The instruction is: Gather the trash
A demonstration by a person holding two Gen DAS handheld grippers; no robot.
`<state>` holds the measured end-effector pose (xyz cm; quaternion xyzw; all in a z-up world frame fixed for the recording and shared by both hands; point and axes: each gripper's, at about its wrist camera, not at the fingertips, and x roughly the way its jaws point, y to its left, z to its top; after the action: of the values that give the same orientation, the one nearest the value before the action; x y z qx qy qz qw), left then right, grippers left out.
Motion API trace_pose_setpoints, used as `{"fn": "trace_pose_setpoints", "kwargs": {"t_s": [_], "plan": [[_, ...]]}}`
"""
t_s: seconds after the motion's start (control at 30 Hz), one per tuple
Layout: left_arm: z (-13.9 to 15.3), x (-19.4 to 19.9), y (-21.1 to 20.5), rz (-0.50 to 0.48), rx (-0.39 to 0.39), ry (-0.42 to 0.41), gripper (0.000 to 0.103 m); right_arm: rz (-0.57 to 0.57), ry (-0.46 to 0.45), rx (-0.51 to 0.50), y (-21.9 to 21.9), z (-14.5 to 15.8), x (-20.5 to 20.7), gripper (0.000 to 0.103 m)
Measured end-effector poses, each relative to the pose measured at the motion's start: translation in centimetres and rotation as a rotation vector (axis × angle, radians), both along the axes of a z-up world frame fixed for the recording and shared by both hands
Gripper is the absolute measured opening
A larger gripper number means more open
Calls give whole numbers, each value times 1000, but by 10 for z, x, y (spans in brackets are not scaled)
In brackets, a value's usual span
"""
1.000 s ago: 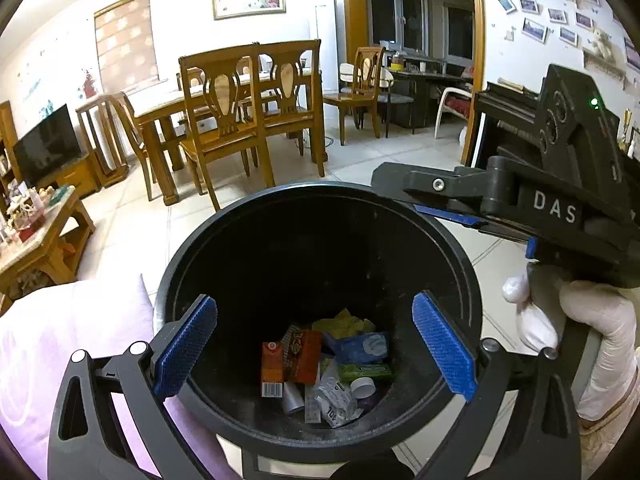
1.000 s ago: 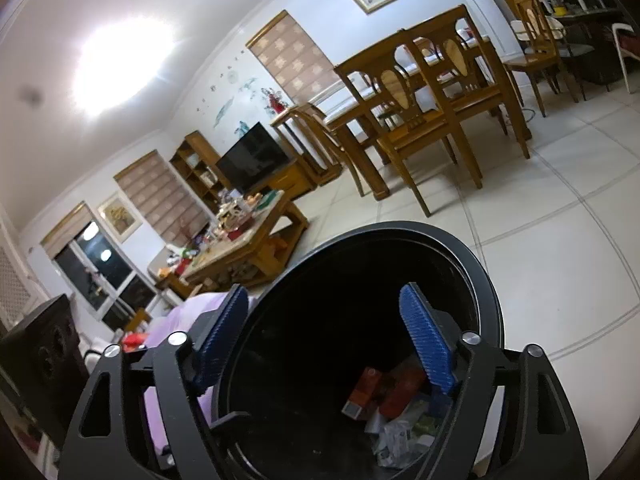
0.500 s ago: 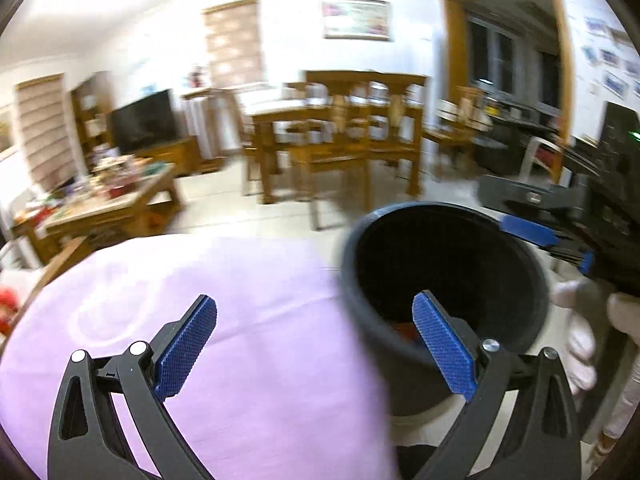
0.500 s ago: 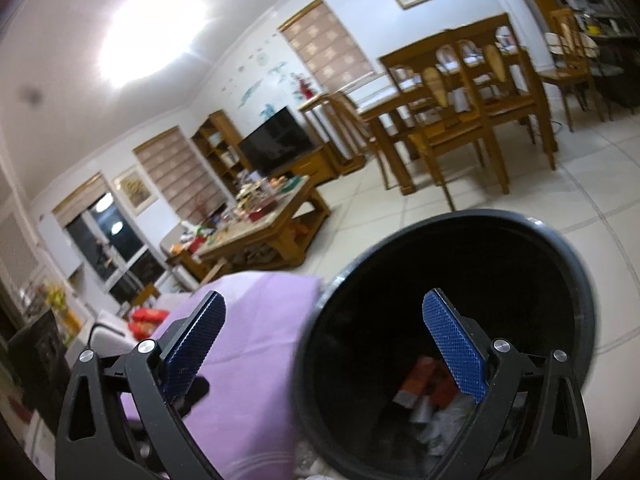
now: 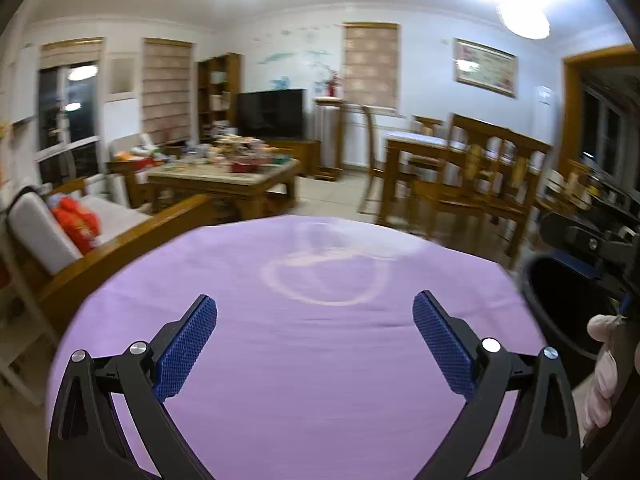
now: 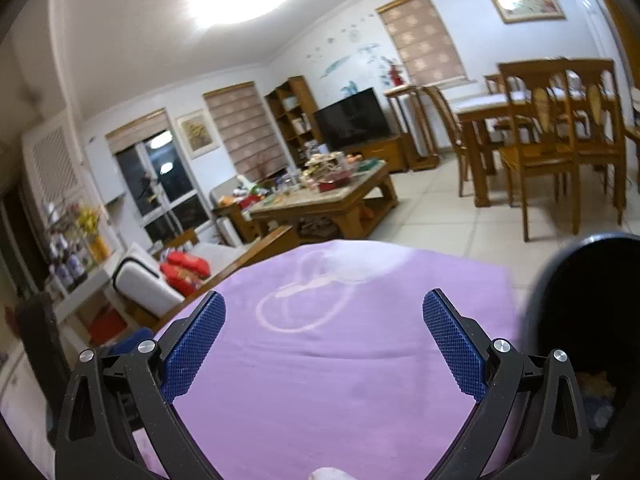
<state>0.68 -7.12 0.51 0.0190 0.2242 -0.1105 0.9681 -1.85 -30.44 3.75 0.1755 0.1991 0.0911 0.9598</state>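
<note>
A black trash bin point(image 5: 560, 304) stands at the right edge of a table with a purple cloth point(image 5: 320, 360); it also shows in the right wrist view point(image 6: 588, 300), with some trash dimly visible inside near its bottom point(image 6: 596, 384). My left gripper point(image 5: 316, 344) is open and empty above the purple cloth. My right gripper point(image 6: 324, 340) is open and empty above the same cloth point(image 6: 340, 380), left of the bin. The right gripper's body and a gloved hand point(image 5: 604, 368) show at the right in the left wrist view. No trash lies on the visible cloth.
A sofa with red cushions point(image 5: 76, 224) stands to the left. A cluttered wooden coffee table point(image 5: 224, 176) and a TV point(image 5: 272, 114) lie beyond the cloth. A dining table with wooden chairs point(image 5: 460, 172) stands at the back right on a tiled floor.
Both grippers have swung left, away from above the bin and over the purple cloth. The bin has slid to the right edge of both views. Both stay open.
</note>
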Motion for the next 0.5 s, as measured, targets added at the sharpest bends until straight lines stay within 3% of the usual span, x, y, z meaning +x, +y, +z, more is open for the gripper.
{"fn": "trace_pose_setpoints", "kwargs": {"t_s": [0.2, 0.5], "plan": [[2, 4, 56, 114, -14, -33, 98, -11, -67, -80, 59, 1, 21, 97], [0, 11, 76, 170, -44, -30, 98, -92, -158, -166, 96, -14, 38, 97]]}}
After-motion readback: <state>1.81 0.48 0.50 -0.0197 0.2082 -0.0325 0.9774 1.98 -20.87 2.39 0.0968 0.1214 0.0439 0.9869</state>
